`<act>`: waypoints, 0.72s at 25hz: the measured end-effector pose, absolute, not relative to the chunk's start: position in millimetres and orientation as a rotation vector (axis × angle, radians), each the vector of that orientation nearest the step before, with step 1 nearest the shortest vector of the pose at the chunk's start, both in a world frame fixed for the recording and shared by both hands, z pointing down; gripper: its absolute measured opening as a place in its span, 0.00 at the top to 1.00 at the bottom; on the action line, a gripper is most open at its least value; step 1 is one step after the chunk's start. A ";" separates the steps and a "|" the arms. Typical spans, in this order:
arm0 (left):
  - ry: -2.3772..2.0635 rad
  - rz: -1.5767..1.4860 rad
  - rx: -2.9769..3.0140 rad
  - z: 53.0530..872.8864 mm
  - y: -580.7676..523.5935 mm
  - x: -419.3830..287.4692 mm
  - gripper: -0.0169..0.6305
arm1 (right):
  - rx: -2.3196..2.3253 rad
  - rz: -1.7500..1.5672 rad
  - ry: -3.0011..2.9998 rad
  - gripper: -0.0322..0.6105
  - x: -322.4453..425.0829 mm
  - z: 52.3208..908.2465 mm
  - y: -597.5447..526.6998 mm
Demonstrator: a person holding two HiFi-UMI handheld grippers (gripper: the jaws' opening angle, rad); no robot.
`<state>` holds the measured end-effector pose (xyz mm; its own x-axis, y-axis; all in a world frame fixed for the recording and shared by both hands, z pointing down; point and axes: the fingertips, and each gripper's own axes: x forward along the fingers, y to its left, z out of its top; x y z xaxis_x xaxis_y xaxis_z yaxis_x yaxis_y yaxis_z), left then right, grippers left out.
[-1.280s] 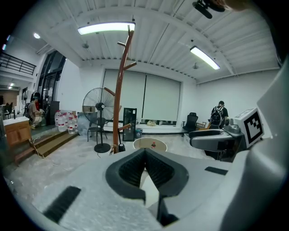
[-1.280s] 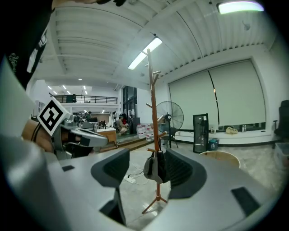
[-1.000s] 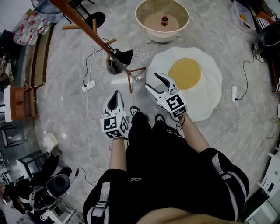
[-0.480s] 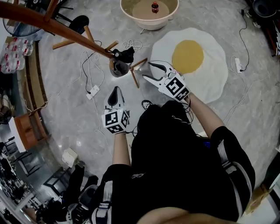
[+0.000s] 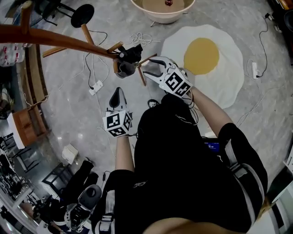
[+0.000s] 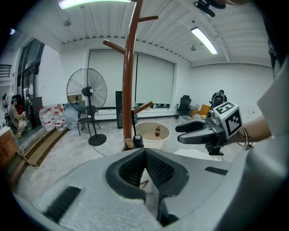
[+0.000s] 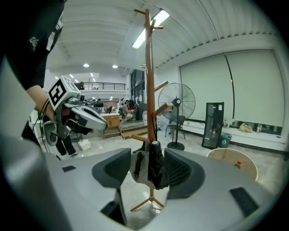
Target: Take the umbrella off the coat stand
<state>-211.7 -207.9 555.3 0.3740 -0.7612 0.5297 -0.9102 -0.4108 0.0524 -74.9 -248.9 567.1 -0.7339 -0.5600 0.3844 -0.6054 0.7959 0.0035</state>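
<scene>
A folded black-and-grey umbrella [image 5: 127,62] hangs low on the brown wooden coat stand [image 5: 59,39], beside its splayed feet. My right gripper [image 5: 146,66] is open just to the right of the umbrella and does not touch it. In the right gripper view the umbrella [image 7: 153,164] hangs against the pole [image 7: 147,67], in line with the gap of the open right gripper [image 7: 149,170] and beyond the pads. My left gripper [image 5: 118,93] is shut and empty, below the stand's foot. In the left gripper view the shut left gripper [image 6: 145,155] points at the pole [image 6: 130,76].
A beige round tub [image 5: 151,13] holding a small bottle stands behind the stand. An egg-shaped rug [image 5: 229,59] lies to the right. Cables and a power strip [image 5: 96,86] trail over the marble floor. A standing fan [image 6: 86,92] and wooden bench [image 5: 23,123] are at the left.
Both grippers have moved forward and down toward the coat stand. The right gripper now sits right beside the umbrella. The left gripper stays shut.
</scene>
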 end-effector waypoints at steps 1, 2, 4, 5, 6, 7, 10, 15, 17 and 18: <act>-1.482 0.623 2.286 560.9 -208.8 -211.6 0.98 | 0.851 0.172 -2.626 0.58 -77.6 574.3 -252.7; -1.501 0.626 2.268 566.2 -210.0 -211.2 0.98 | 0.817 0.165 -2.632 0.58 -80.0 580.9 -256.7; -1.532 0.627 2.236 576.1 -213.2 -209.3 0.98 | 0.750 0.150 -2.643 0.58 -84.3 592.8 -264.5; -1.544 0.627 2.221 581.3 -215.3 -207.8 0.98 | 0.719 0.146 -2.648 0.58 -86.2 599.0 -268.6; -1.554 0.628 2.208 586.7 -217.7 -206.0 0.98 | 0.690 0.141 -2.652 0.58 -88.0 605.4 -273.0; -1.563 0.629 2.195 592.0 -220.1 -204.1 0.98 | 0.664 0.131 -2.655 0.58 -90.0 611.7 -277.7; -1.584 0.637 2.165 603.9 -224.7 -200.4 0.98 | 0.604 0.087 -2.670 0.58 -99.2 627.9 -291.5; -1.601 0.654 2.119 622.0 -230.9 -192.6 0.98 | 0.506 0.026 -2.676 0.58 -111.1 654.0 -309.2; -1.611 0.649 2.093 628.3 -234.0 -192.2 0.98 | 0.463 -0.011 -2.663 0.57 -116.5 662.6 -314.9; -1.619 0.646 2.080 630.7 -235.5 -193.4 0.98 | 0.442 -0.026 -2.658 0.56 -120.2 666.2 -317.7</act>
<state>-193.4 -235.5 630.7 0.2122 -0.7746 0.5958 -0.9720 -0.2304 0.0467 -120.2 -317.7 666.2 -0.8507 -0.3116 0.4233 -0.3031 0.9488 0.0892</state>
